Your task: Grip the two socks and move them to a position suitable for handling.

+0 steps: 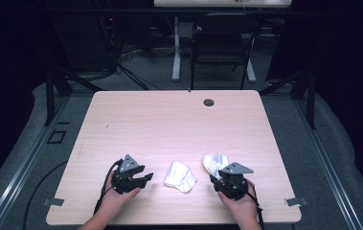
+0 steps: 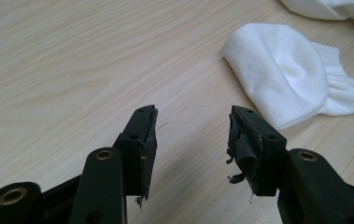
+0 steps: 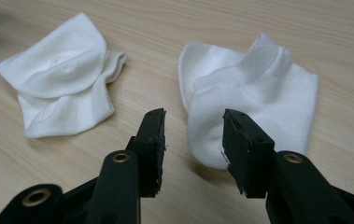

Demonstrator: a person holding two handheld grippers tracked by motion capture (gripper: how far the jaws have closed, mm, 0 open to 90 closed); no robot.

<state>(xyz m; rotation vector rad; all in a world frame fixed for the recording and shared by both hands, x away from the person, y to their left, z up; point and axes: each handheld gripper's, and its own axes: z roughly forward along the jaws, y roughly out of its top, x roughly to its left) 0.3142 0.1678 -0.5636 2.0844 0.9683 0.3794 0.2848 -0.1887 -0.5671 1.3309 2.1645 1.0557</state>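
Since both socks are thin white knit, we judge them light, limp and easy to bunch, with nothing fragile about them and little risk of slipping off rubber pads. We count two socks and two claws. The first sock (image 1: 179, 176) lies crumpled on the table (image 1: 169, 120) near its front edge, between our two hands; in the left gripper view it sits ahead and to the right of the jaws. The second sock (image 1: 215, 163) lies just beyond our right claw (image 1: 219, 181), and in the right gripper view its ribbed cuff (image 3: 263, 53) points away from us while its near edge sits just beyond the gap between the jaws.

Our left claw (image 1: 146, 179) rests low over bare wood, its jaws parted about halfway and holding nothing. Our right claw is likewise parted and empty, with the sock's near edge just past its tips.

For a hold, we think a pinch on a doubled edge works best: the ribbed cuff of the second sock is the thickest and firmest part, and the folded rim of the first sock (image 2: 277, 74) offers a similar lip. A single layer pinched flat against the table may simply slide or drag.
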